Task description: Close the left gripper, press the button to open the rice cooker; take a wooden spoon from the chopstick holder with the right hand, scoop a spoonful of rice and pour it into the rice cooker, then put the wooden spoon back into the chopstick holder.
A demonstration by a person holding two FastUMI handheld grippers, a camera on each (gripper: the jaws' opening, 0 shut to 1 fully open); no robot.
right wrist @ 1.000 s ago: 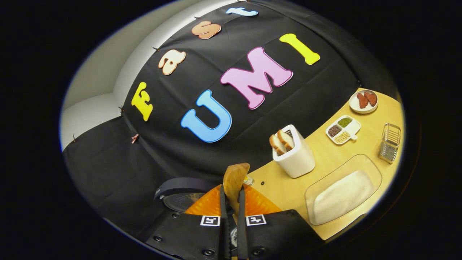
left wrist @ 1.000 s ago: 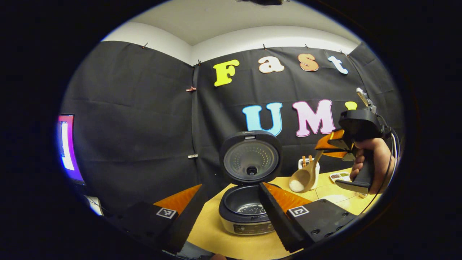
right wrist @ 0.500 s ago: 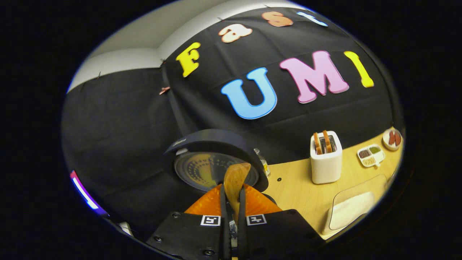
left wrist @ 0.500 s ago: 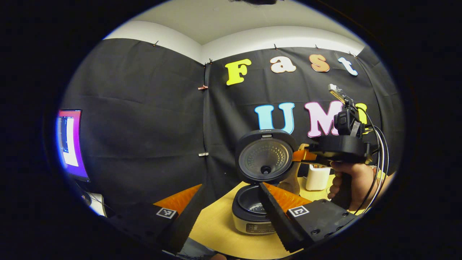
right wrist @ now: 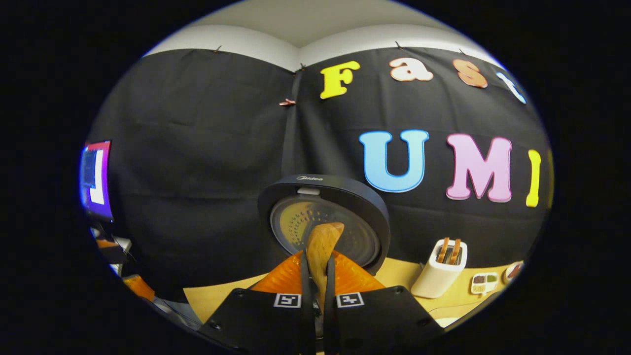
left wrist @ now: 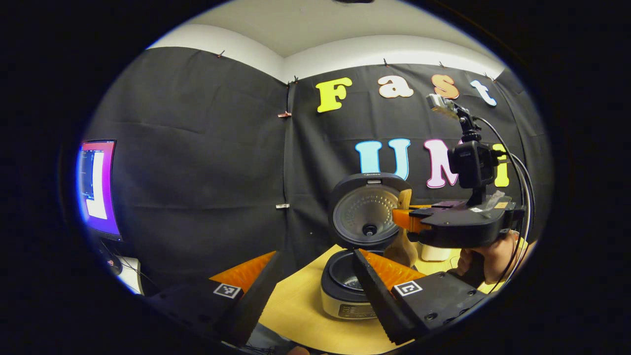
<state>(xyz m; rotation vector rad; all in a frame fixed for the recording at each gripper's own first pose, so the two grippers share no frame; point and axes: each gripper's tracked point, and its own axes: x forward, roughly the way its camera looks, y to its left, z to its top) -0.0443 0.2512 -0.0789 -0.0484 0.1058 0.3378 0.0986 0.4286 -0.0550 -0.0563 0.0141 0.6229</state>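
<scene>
The right gripper's (right wrist: 315,296) fingers (right wrist: 301,296) are clenched on the handle of the wooden spoon (right wrist: 321,246), which rises edge-on between them in the right gripper view. In the left gripper view that right gripper (left wrist: 402,219) is level, pointing left, with a hand (left wrist: 488,254) around its grip beneath, and the wooden spoon (left wrist: 403,236) hangs with its bowl down, just right of the rice cooker's (left wrist: 347,291) open pot and in front of its raised lid (left wrist: 367,212). Whether any rice remains in the bowl cannot be told.

The left gripper (left wrist: 315,288) sits low and near, its two fingers (left wrist: 374,291) spread wide apart and released, with the rice cooker seen between them. Its right finger overlaps the pot's right rim in this view.

The cooker stands on the yellow tabletop (left wrist: 296,310) with its lid upright at the far side, close to the black wall. A white toaster (right wrist: 438,271) with bread slices stands to the right of the lid (right wrist: 323,222), with bare tabletop (right wrist: 217,301) left of the cooker. A lit monitor (left wrist: 96,187) glows at the far left.
</scene>
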